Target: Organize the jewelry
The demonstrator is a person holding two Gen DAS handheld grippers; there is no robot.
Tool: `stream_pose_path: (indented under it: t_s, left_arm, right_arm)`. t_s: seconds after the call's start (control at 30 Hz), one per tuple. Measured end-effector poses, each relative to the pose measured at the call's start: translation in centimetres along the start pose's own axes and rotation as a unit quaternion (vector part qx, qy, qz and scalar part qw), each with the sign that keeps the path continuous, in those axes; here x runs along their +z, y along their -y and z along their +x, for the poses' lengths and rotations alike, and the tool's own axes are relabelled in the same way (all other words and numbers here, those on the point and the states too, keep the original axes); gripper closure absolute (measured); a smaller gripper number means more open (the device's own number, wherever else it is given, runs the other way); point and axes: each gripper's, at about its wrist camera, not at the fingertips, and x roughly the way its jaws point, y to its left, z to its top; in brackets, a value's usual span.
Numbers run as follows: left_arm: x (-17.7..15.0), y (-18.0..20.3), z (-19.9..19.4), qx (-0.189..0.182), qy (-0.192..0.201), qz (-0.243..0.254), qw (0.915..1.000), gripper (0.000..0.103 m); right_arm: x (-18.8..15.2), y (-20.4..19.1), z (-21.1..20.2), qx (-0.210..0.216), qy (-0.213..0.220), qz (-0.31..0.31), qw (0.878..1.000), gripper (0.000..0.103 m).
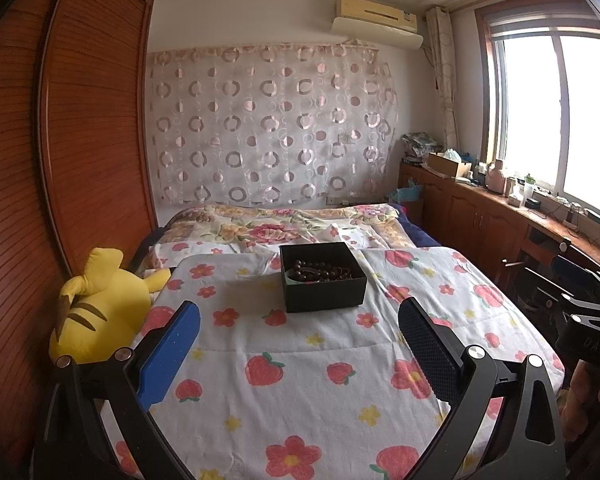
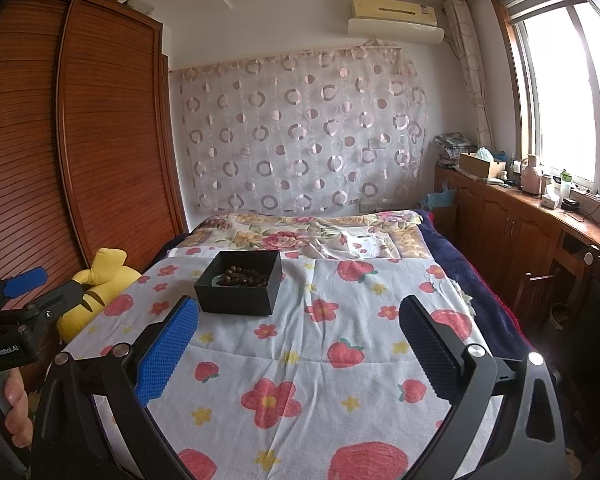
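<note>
A black open box point(image 1: 323, 276) stands on the flowered bedspread point(image 1: 300, 360). Dark brown bead bracelets point(image 1: 320, 271) and a pale green ring-shaped piece lie inside it. In the right wrist view the box point(image 2: 238, 283) is ahead and to the left, with the beads point(image 2: 242, 278) in it. My left gripper point(image 1: 299, 320) is open and empty, a short way in front of the box. My right gripper point(image 2: 299, 320) is open and empty, to the right of the box. The left gripper also shows at the left edge of the right wrist view point(image 2: 32, 292).
A yellow plush toy point(image 1: 100, 312) lies at the bed's left edge by the wooden wardrobe point(image 1: 60, 160). A folded floral quilt point(image 1: 284, 228) lies at the head of the bed. Wooden cabinets point(image 2: 520, 232) with clutter run under the window on the right.
</note>
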Motion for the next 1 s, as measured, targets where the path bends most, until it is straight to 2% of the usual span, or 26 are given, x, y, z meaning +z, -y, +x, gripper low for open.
stream_pose_path:
  t_s: [1.0]
  left_arm:
    - [-0.07, 0.09, -0.06, 0.000, 0.001, 0.000, 1.0000, 0.007]
  right_arm:
    - [0.09, -0.30, -0.05, 0.001, 0.000, -0.001, 1.000, 0.002]
